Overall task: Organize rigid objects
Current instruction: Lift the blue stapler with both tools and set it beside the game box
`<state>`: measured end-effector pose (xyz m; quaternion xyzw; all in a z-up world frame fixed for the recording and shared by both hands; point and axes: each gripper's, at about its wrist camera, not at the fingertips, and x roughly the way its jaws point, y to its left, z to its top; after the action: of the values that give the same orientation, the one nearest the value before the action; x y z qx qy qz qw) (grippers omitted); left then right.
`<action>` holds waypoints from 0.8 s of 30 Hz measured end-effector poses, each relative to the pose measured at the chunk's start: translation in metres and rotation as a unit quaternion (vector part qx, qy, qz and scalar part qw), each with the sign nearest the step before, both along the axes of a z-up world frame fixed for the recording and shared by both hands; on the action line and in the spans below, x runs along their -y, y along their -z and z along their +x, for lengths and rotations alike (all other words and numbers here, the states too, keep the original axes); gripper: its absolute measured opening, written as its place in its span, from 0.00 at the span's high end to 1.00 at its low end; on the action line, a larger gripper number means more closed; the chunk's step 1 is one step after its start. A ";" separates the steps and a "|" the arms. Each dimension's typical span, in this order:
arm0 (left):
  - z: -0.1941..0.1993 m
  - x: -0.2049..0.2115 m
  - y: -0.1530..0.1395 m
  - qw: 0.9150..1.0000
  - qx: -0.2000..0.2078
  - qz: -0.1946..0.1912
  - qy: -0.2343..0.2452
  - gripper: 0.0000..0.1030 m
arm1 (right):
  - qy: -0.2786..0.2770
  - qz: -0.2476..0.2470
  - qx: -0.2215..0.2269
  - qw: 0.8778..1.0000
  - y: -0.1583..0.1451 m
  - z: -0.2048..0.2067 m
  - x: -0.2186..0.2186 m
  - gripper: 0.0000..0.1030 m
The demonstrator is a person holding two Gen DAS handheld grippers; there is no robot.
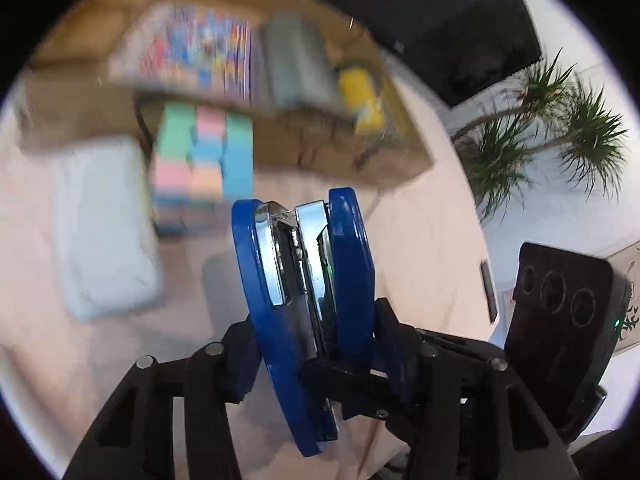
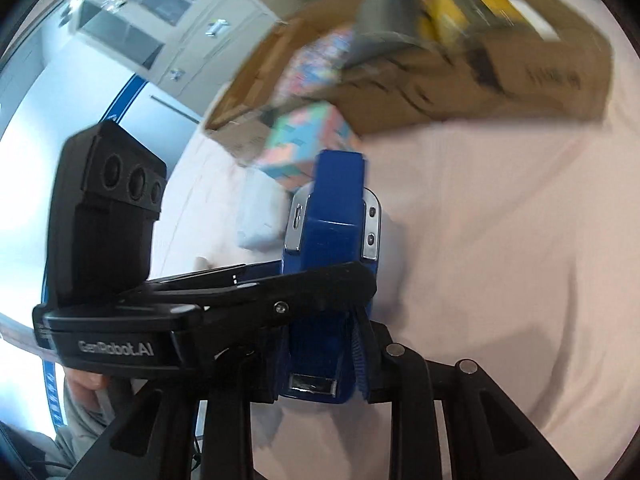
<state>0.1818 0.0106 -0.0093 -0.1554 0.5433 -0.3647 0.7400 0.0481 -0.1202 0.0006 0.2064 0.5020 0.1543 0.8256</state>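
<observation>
Your desk (image 1: 420,216) is covered in a pale pink cloth. Beyond its far edge you have a dark screen (image 1: 432,20) and a spiky green potted plant (image 1: 552,128) against a white wall. Off to your left stands a white cabinet (image 2: 152,20) with glass doors, in bright daylight.

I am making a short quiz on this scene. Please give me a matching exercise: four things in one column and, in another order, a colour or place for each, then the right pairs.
Things:
1. stapler
2. cardboard box
3. stack of blocks
4. white cloth

Descriptions:
A. pastel colours, in front of the box
B. blue and chrome, between gripper fingers
C. brown, holds a grey roll
D. lying flat on the table, left of the blocks

Pairs: 1-B, 2-C, 3-A, 4-D
</observation>
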 end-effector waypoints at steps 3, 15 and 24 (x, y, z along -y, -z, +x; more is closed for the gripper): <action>0.017 -0.016 -0.040 0.999 0.049 -0.006 -0.011 0.51 | -0.005 -0.010 0.051 0.999 -0.035 0.012 -0.017 0.76; 0.165 -0.044 -0.065 0.998 0.053 0.028 0.011 0.51 | 0.033 -0.001 0.079 0.996 -0.074 0.153 -0.043 0.76; 0.195 -0.043 -0.026 0.997 0.027 0.077 0.003 0.37 | 0.070 0.011 0.011 0.997 -0.021 0.193 -0.039 0.75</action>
<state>0.3770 0.0534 0.0165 -0.0863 0.5504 -0.3279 0.7629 0.2415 -0.0815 0.0215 0.2483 0.4755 0.1041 0.8375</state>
